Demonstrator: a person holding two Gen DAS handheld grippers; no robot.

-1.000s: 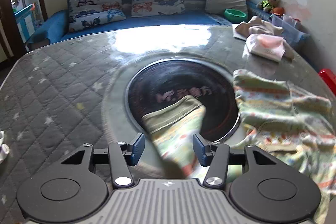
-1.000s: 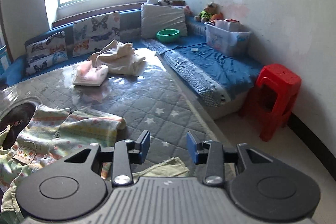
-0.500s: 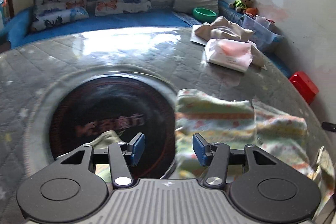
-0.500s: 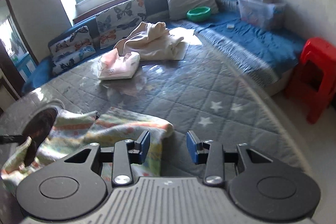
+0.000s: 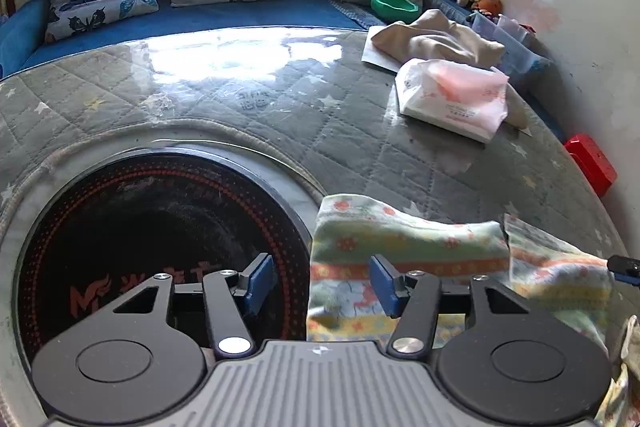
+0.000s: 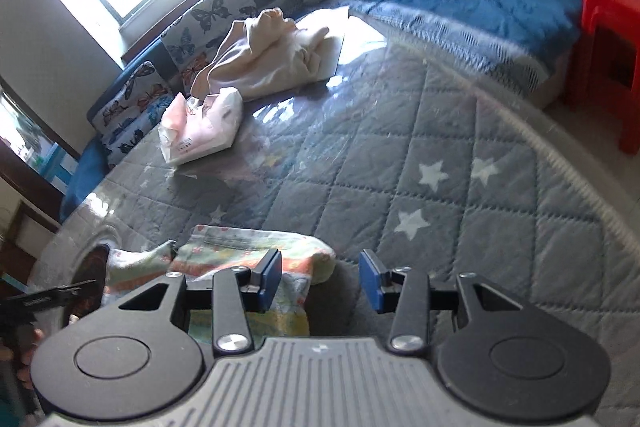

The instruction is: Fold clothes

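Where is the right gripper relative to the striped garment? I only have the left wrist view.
Observer: The right gripper hangs over the rolled end of the striped garment.
Operator: Is it gripping?
Observer: No. Its jaws have just been opening, and the pads press on nothing.
Operator: What lies to the right of that end?
Observer: Quilted cover with white stars, out to its corded edge.
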